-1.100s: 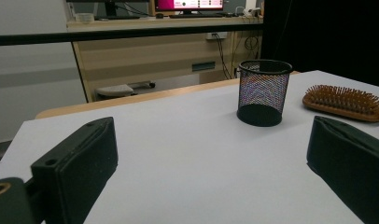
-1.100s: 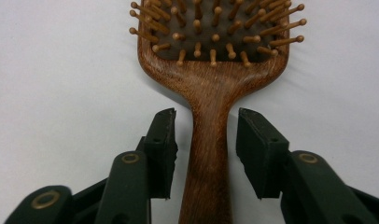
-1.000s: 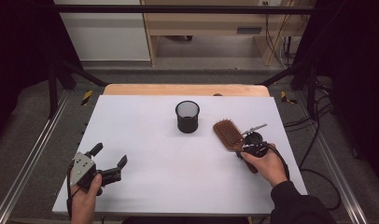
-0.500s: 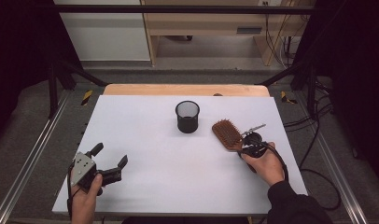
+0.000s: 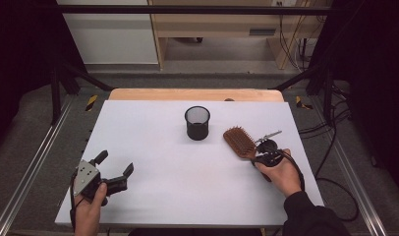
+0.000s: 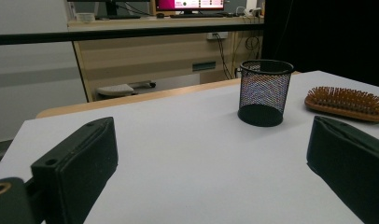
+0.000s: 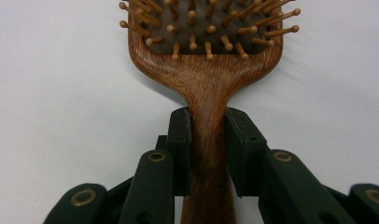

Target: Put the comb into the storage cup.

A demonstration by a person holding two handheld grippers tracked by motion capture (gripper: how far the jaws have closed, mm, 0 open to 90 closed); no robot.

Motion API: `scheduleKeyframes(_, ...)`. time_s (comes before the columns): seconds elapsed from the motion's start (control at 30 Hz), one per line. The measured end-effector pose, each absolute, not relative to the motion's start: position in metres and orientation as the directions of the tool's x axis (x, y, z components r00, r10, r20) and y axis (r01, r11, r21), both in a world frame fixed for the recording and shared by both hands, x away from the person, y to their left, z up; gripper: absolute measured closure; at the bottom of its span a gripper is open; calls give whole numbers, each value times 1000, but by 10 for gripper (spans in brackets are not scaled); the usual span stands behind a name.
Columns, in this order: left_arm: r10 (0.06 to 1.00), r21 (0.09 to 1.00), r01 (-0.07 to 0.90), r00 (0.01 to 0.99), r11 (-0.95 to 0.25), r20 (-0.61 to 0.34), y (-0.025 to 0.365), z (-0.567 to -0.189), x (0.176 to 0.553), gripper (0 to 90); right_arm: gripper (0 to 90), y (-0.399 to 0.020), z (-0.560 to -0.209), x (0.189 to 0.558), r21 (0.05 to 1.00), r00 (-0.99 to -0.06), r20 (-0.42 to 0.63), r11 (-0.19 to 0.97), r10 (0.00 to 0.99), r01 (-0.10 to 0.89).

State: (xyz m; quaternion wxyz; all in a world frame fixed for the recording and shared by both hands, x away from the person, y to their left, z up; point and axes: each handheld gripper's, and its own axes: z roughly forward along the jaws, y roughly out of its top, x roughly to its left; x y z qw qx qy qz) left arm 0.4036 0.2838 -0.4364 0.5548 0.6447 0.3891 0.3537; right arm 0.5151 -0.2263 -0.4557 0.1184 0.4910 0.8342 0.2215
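One flat white rectangular surface [image 5: 187, 187] carries two things. One black wire-mesh cup [image 5: 197, 122] stands upright near the middle of the far edge. One brown wooden paddle hairbrush [image 5: 240, 142] lies bristles up near the right edge, just right of the cup and apart from it. The right gripper [image 7: 208, 140] has just been closing, and its jaws now press on the brush's handle (both pads against the wood). Near the front left corner, the left gripper [image 5: 114, 167] rests with jaws wide, nothing between them.
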Motion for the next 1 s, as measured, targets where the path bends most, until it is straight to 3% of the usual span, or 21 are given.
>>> scheduleKeyframes(0.17, 894, 990, 111, 448, -83, 24, 283, -437, 404, 21, 731, -230, -445, 505, 553, -492, 20, 401, 870, 730)
scheduleKeyframes(0.93, 894, 990, 116, 447, -84, 24, 283, -437, 404, 22, 720, -226, -455, 512, 444, -508, 13, 450, 861, 775)
scheduleKeyframes(1.0, 893, 990, 116, 449, -85, 25, 283, -437, 404, 22, 609, -224, -455, 515, 446, -500, 17, 441, 866, 778)
